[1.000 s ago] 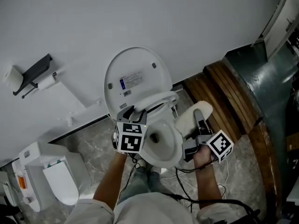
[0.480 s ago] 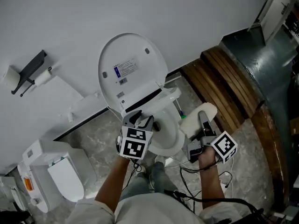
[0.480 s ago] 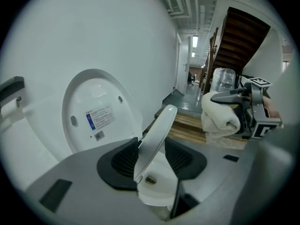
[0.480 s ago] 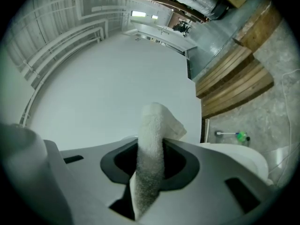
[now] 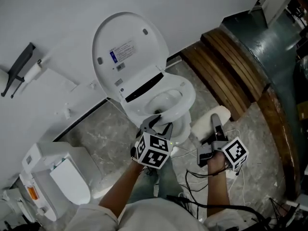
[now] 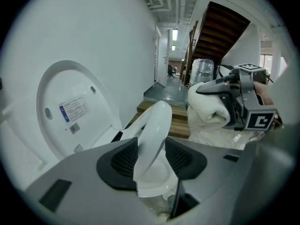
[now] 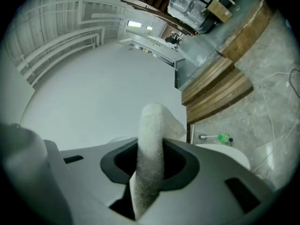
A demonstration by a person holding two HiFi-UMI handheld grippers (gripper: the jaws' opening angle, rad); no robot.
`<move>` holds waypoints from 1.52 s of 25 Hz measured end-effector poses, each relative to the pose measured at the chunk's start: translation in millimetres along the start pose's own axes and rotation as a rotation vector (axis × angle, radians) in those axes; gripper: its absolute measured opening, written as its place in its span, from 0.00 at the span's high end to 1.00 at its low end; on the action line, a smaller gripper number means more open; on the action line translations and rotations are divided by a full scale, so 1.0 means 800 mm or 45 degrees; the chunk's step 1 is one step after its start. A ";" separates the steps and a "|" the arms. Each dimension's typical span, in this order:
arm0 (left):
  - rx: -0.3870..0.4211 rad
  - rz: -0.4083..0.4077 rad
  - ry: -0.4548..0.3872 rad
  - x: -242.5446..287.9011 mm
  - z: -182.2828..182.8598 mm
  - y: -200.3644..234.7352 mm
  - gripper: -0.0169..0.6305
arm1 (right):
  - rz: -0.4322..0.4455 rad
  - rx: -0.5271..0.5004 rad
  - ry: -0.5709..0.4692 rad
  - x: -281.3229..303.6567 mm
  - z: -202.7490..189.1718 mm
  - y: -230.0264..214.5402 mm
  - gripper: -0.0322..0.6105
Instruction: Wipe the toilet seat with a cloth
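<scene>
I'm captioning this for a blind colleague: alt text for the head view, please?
Seen from above, a person's left gripper clamps the front edge of a white toilet seat, while the right gripper beside it holds a white cloth. The lid stands open by the white wall.

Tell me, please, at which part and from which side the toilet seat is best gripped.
Grip the front rim of the toilet seat, coming from the front, opposite the raised lid. The ring is thin there, so the jaws fit across it. The left hand-held gripper is clamped exactly there.
</scene>
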State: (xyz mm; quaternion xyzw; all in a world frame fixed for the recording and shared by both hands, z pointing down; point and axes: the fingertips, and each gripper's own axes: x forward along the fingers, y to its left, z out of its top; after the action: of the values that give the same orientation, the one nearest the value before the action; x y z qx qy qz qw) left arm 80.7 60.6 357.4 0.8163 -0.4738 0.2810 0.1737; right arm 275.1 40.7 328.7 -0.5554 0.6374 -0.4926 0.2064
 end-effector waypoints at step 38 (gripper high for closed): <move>-0.058 -0.429 0.329 0.188 -0.315 -0.191 0.68 | -0.182 0.134 -0.008 -0.077 -0.132 -0.277 0.79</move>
State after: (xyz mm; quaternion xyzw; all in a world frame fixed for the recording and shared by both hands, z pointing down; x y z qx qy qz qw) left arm 199.3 172.4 645.4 0.8372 -0.3105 0.3395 0.2958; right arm 319.7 161.6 546.4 -0.5895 0.5687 -0.5371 0.2015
